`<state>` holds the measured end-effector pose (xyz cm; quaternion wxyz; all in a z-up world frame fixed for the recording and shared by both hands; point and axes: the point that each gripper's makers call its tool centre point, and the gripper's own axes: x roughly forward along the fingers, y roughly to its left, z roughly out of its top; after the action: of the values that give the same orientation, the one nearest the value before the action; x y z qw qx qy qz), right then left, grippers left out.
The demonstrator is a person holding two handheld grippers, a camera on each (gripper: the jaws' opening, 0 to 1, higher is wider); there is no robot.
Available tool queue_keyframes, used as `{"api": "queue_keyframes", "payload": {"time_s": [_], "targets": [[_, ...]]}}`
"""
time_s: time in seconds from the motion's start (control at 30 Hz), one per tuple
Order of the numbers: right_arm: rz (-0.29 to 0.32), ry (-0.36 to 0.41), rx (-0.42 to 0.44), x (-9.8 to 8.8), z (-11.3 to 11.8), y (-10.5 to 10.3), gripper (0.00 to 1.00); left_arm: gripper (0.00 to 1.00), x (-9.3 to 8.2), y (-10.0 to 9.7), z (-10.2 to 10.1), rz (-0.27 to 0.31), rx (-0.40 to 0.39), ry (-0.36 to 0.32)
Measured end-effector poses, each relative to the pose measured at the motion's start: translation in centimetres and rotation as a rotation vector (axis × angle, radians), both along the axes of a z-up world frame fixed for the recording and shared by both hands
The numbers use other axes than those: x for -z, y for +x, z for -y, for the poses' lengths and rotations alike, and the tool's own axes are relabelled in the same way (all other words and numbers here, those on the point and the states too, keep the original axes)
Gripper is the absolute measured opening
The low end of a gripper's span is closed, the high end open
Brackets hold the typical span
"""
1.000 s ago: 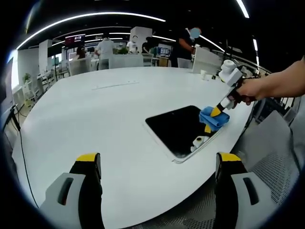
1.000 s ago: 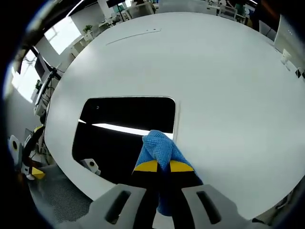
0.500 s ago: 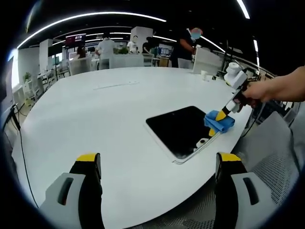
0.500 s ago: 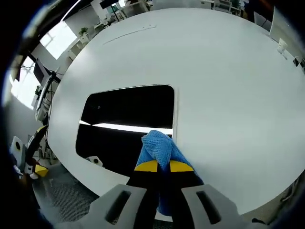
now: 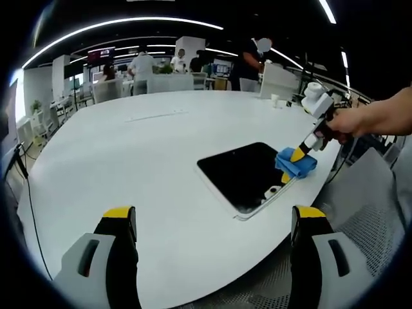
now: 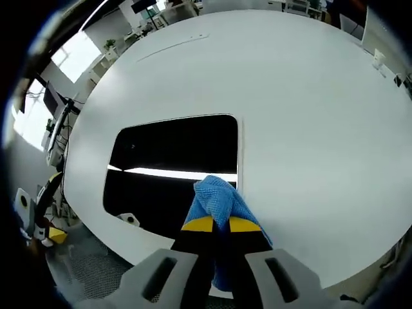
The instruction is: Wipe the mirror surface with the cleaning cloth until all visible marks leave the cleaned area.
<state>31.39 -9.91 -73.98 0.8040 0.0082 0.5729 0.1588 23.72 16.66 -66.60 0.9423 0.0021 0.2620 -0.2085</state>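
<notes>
Your right gripper (image 6: pixel 215 224) had its jaws pinching the blue cleaning cloth (image 6: pixel 217 200), low in the centre of the right gripper view, with the cloth pressed on the near right edge of the mirror (image 6: pixel 174 168). In the left gripper view the dark mirror (image 5: pixel 244 174) lay flat on the white desk (image 5: pixel 129 154), right of centre, with the cloth (image 5: pixel 296 164) at its far right corner. Your left gripper (image 5: pixel 212 222) hung above the desk at the bottom of the frame, jaws spread wide around nothing.
</notes>
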Motion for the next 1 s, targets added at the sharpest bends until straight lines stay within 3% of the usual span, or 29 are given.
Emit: {"api": "queue_keyframes", "payload": {"time_s": [0.27, 0.53, 1.0], "targets": [[0.011, -0.003, 0.002, -0.2, -0.7, -0.2, 0.00, 0.99, -0.3, 0.2, -0.3, 0.013, -0.014, -0.011], [0.018, -0.017, -0.051, -0.3, -2.5, -0.3, 0.01, 0.99, -0.2, 0.1, -0.2, 0.007, -0.007, -0.006], [0.012, -0.008, -0.128, -0.6, -7.2, -1.2, 0.00, 0.99, 0.0, 0.2, -0.3, 0.004, -0.009, -0.006]]}}
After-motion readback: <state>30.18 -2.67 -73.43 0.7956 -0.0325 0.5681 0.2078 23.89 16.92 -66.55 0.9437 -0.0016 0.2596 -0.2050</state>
